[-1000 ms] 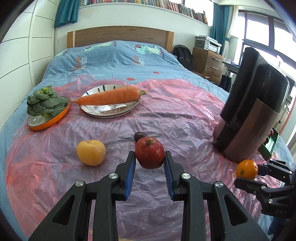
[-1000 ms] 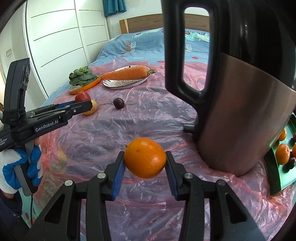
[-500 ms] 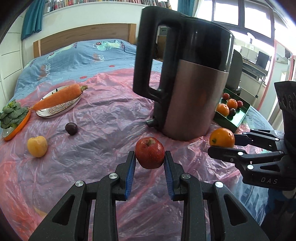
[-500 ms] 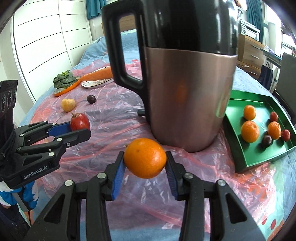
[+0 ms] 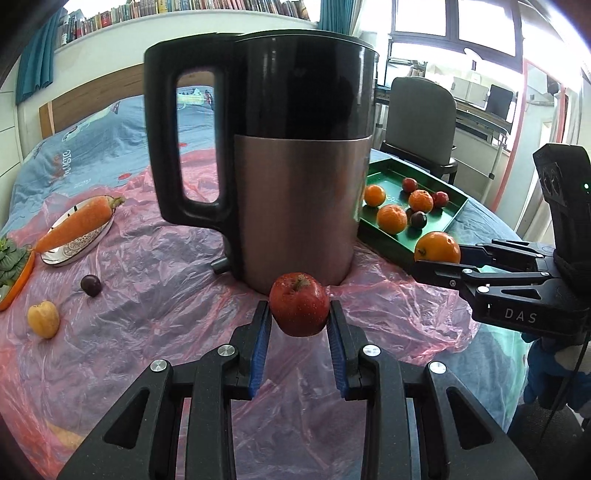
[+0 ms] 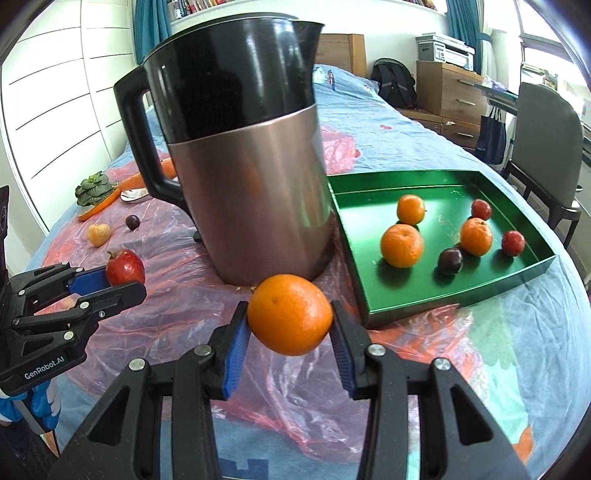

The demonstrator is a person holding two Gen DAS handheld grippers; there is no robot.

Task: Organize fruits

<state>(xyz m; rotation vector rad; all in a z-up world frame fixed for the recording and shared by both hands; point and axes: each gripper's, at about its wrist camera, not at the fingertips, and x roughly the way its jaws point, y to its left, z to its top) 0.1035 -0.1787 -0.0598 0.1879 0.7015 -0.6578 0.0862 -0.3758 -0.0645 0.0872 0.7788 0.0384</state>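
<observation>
Left hand-held gripper (image 5: 299,321) clamps apple (image 5: 299,303); right (image 6: 290,332) clamps orange (image 6: 290,314).

You are working in a bedroom at home: a bed (image 5: 92,147) with a wooden headboard (image 5: 88,92) and a printed blue cover is filling the view, a shelf of books (image 5: 184,9) is running along the wall, and white wardrobe doors (image 6: 55,92), a wooden dresser (image 6: 454,92) and a desk chair (image 5: 421,118) are standing around it.
</observation>
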